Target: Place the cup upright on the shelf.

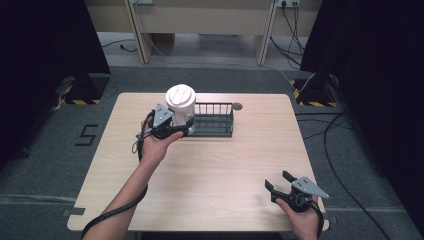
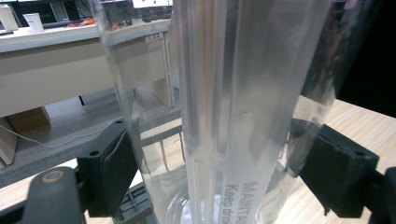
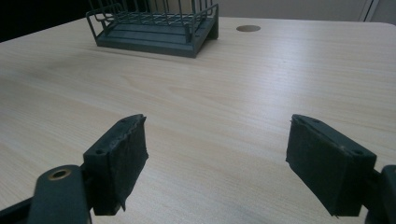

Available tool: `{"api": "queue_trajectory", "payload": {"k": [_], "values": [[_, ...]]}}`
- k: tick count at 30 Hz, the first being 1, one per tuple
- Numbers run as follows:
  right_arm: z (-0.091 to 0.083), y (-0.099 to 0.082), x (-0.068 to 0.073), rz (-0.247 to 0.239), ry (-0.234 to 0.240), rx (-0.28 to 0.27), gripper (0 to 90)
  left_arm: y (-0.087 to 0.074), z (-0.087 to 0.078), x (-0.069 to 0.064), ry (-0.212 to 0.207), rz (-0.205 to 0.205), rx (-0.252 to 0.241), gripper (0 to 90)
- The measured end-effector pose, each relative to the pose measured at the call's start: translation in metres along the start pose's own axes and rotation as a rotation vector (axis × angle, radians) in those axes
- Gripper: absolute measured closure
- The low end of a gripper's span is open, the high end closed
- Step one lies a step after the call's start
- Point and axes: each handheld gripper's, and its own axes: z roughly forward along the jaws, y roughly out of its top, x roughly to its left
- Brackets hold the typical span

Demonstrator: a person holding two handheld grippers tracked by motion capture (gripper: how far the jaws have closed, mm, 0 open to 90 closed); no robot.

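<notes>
My left gripper [image 1: 187,126] clasps a clear, ribbed tumbler [image 2: 243,107] with a white lid [image 1: 180,95]. It stands upright left of the rack [image 1: 214,120]. My right gripper [image 1: 279,186] gapes empty, near right.

We see the rack [image 1: 214,120] on the tabletop [image 1: 210,170] near its far edge, about midway along it. The cup [image 1: 180,102] stands upright at the rack's left end, touching it. Our left gripper [image 1: 172,126] sits just in front of the cup, jaws either side of it. Our right gripper [image 1: 280,186] lies near the front right corner, well apart from the rack.
</notes>
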Motion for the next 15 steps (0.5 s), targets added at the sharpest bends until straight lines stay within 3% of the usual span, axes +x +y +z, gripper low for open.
{"api": "queue_trajectory", "payload": {"k": [15], "values": [[0.0,0.0,-0.001,-0.005,0.001,0.002,20.8,0.01,0.018,-0.002,0.002,0.008,0.006,17.8]]}}
